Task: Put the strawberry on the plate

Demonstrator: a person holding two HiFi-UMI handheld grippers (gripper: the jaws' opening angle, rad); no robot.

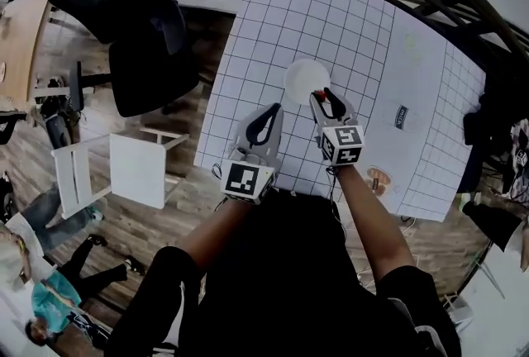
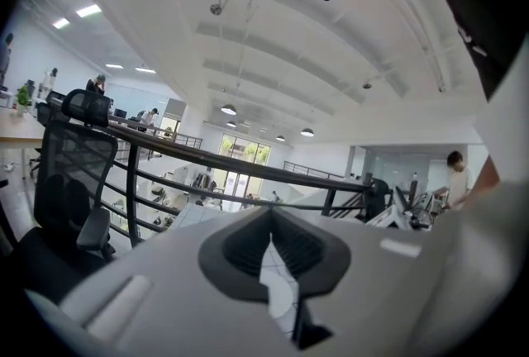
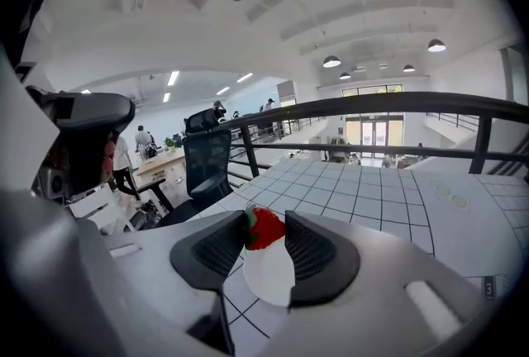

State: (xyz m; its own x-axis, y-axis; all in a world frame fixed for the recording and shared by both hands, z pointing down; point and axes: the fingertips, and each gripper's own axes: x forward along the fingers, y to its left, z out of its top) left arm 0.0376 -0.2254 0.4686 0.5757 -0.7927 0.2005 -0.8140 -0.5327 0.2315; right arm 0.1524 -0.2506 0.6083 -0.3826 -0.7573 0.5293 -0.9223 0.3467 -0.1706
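The red strawberry (image 3: 264,229) with its green cap sits pinched between the dark pads of my right gripper (image 3: 264,238), which is shut on it. Just beneath it lies the round white plate (image 3: 269,277), so the berry hangs over the plate's near edge. In the head view the plate (image 1: 304,79) rests on the gridded mat, with the right gripper (image 1: 322,96) and the strawberry (image 1: 319,93) at its near right rim. My left gripper (image 1: 271,110) hovers left of the plate; its jaws (image 2: 271,238) meet at the tips with nothing between them.
A white gridded mat (image 1: 273,25) covers the table. A small dark card (image 1: 400,116) and a round sticker (image 1: 379,179) lie to the right. A black office chair (image 1: 140,49) and a white chair (image 1: 124,169) stand left of the table; a black railing (image 3: 388,111) runs behind.
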